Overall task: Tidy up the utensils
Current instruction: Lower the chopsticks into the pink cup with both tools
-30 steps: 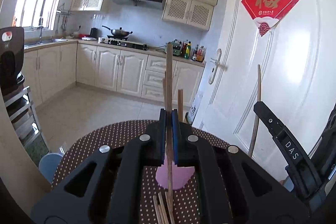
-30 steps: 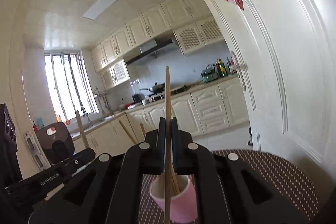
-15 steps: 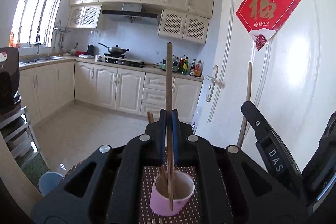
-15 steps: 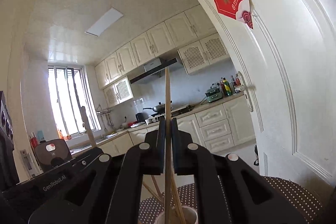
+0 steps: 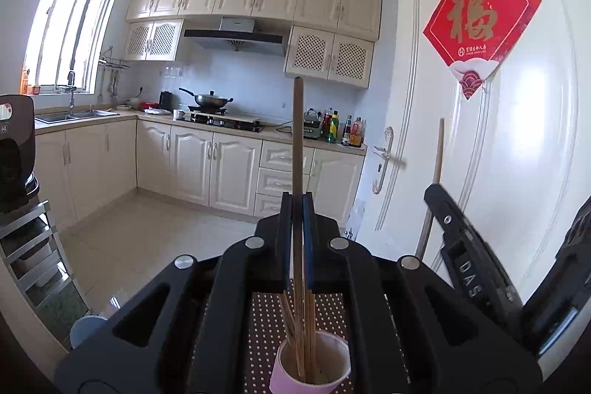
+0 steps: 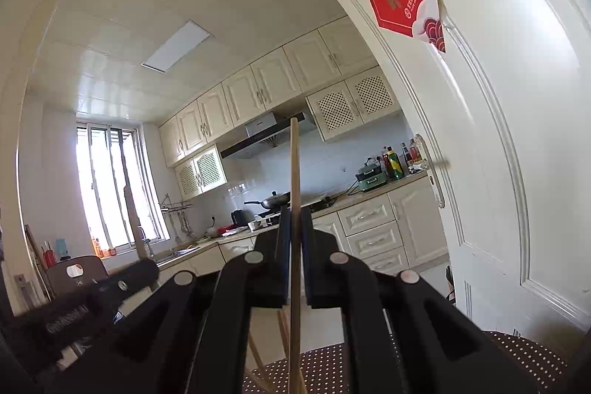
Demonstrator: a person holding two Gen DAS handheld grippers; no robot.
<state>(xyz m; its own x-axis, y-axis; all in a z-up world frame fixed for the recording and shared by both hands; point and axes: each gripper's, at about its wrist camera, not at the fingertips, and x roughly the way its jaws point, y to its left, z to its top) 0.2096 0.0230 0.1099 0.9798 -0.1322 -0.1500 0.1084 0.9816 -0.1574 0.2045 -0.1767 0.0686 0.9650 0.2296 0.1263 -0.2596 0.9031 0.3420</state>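
Both tongs are clenched, the left gripper [image 5: 297,209] and right gripper [image 6: 294,220] each pinching one upright chopstick [image 5: 297,143] (presumably to drop it tip-first) above the pink cup [image 5: 312,362] at lower centre.

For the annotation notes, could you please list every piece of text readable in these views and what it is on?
"福": gold character on the red diamond paper hanging on the white door.
"DAS": on the black right gripper, seen from the left wrist.
"GenRobot.AI": on the black left gripper, seen from the right wrist, slightly blurred.
Small gold line beneath the character: too small to read.
Bottle labels on the counter: unreadable.
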